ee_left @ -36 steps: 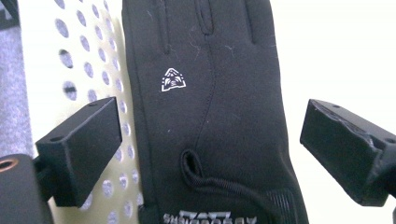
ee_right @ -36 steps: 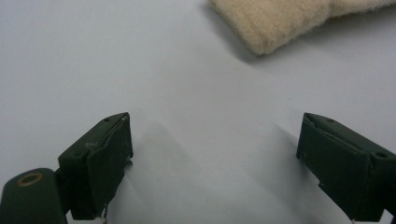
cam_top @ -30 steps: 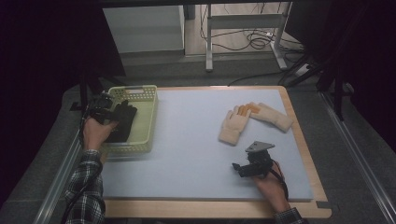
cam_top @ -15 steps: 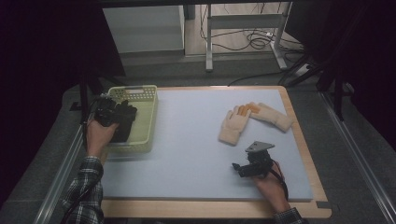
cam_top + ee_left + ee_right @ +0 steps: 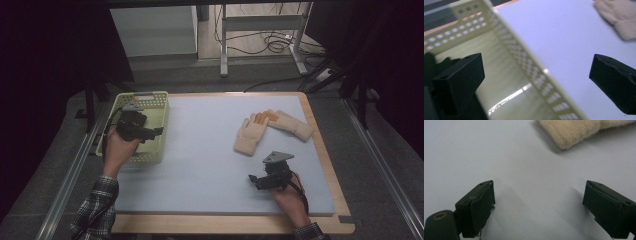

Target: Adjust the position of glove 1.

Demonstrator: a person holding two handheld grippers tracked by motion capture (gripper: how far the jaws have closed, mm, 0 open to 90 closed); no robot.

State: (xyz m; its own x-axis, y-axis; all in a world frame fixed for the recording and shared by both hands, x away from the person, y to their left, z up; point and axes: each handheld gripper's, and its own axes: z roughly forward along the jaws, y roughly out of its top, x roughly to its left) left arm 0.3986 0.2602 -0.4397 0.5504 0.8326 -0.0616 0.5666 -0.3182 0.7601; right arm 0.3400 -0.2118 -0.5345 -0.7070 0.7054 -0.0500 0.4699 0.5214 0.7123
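1. Two cream gloves [image 5: 272,127] lie crossed on the pale mat [image 5: 210,160], far right side, nothing touching them.
2. Left gripper [image 5: 150,132] hangs over the green basket [image 5: 150,97], jaws spread wide astride its long wall, holding nothing.
3. Right gripper [image 5: 255,180] sits low on the mat just short of the gloves, jaws gaping, empty.

High view overlooks the table [image 5: 200,165] (both gripper views skim it closely).
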